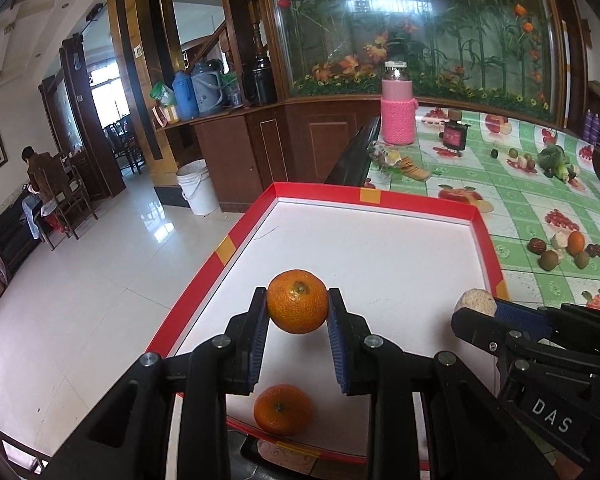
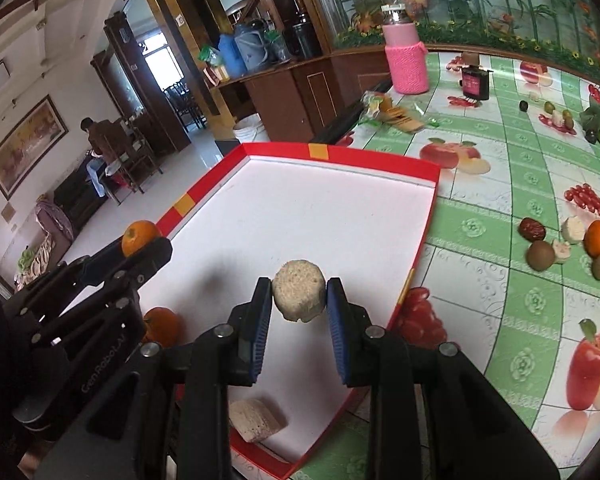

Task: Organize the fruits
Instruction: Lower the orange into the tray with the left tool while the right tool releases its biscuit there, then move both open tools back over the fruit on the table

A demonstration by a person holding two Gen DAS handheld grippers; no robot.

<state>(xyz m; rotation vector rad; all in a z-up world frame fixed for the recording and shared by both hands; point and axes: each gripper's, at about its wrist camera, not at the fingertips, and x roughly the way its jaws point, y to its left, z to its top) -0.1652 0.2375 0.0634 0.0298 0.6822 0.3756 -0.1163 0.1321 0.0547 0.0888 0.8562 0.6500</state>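
Orange and dimpled, the round mandarin (image 1: 297, 301) is sitting pinched between the blue pads of your left tool (image 1: 298, 312), which is closing narrowly on its sides and carrying it above the white floor of the red-rimmed cardboard tray (image 1: 216, 256). You are tilting that tool downward over the tray's near end, probably so the fruit lands beside the second orange mandarin (image 1: 283, 409) already lying there. Your right tool (image 1: 476, 312) is entering from the right edge.

Seen from the right wrist, your right tool (image 2: 299, 304) is gripping a pale beige rough-skinned chunk of fruit (image 2: 299, 297) just as narrowly, angling down over the tray (image 2: 430, 208), likely heading for the similar pale wedge (image 2: 256, 420) at the near rim. More fruits are waiting in a loose cluster (image 2: 568, 242) on the green-checked bench (image 2: 500, 292).
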